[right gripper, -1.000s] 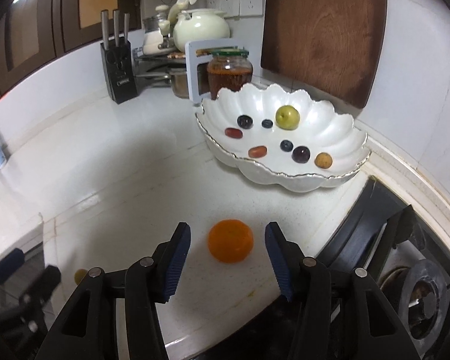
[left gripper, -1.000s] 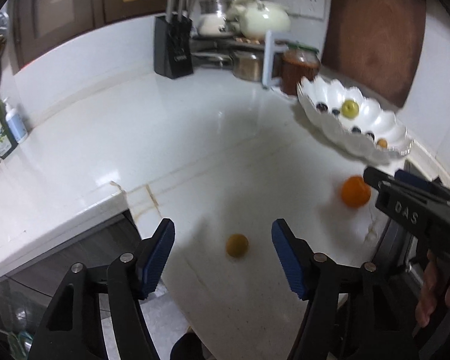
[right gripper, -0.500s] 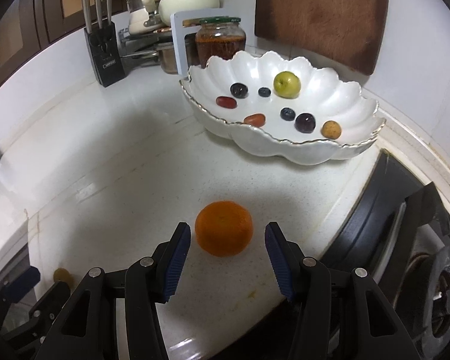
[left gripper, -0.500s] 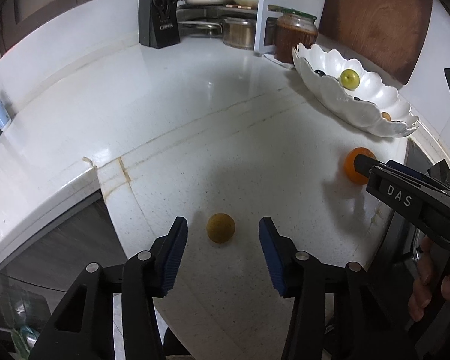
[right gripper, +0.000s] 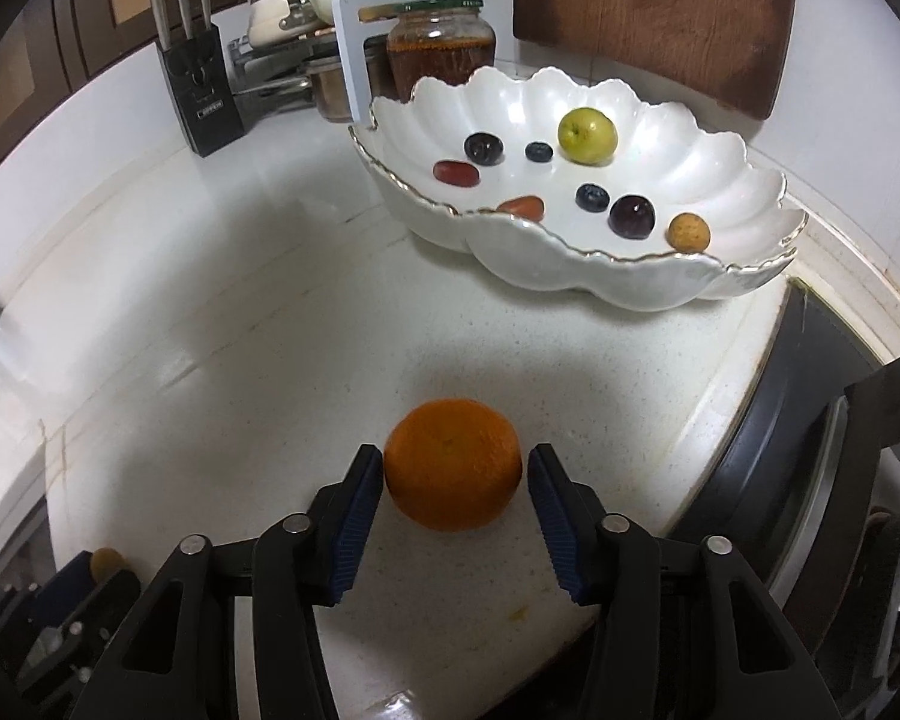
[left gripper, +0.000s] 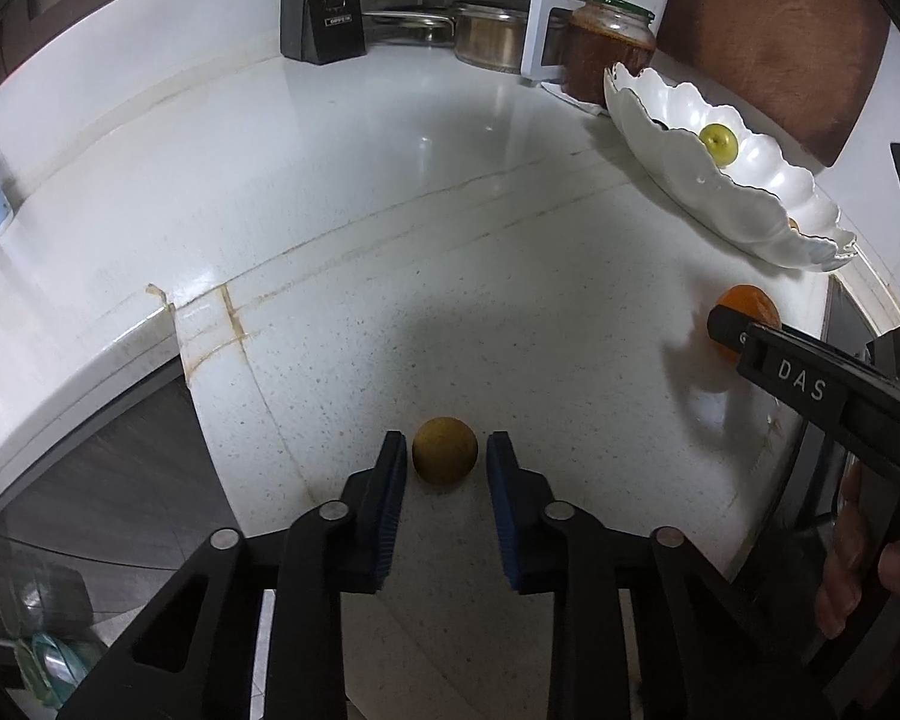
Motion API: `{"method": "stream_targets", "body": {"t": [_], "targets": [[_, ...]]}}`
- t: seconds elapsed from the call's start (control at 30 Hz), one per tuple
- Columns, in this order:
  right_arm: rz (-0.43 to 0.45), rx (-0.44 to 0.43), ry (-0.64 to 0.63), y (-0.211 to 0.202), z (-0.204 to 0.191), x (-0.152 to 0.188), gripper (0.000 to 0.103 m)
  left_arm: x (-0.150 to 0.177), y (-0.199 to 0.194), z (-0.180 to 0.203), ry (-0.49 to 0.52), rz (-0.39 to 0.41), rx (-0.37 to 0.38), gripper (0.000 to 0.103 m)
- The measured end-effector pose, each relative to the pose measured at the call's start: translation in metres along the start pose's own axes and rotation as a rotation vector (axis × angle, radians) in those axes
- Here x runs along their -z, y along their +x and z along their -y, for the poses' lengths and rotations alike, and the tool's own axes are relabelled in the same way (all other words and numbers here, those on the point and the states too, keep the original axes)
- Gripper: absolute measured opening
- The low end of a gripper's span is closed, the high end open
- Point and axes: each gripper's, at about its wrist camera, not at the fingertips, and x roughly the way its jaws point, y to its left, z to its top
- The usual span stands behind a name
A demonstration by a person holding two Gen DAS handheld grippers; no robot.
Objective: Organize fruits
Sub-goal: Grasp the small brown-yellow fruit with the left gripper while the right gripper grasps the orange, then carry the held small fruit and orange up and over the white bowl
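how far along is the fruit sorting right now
Done: eight small fruits already lie in the white bowl. In hand: the left gripper is closing around the brown fruit, the right gripper around the orange; both fruits sit on the counter. Left: lift both into the bowl.

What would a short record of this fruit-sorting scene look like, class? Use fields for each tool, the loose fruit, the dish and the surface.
left tool: closing around a small brownish-yellow fruit, a sliver of gap either side
right tool: closing around an orange, pads at its sides, not clearly pressing
dish: white scalloped bowl holding a green fruit and several small dark, red and tan fruits
surface: white speckled countertop
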Motion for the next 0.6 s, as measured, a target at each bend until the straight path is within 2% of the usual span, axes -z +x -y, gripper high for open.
{"method": "stream_targets", "body": {"t": [0.2,0.6], "targets": [[0.003,-0.008,0.001,-0.005,-0.001,0.004,0.045,-0.002,0.001,0.001,0.008,0.000,0.015,0.022],[0.048,-0.034,0.024,-0.044,-0.009,0.016,0.044,-0.014,-0.030,0.004,0.055,0.105,0.059,0.022]]}}
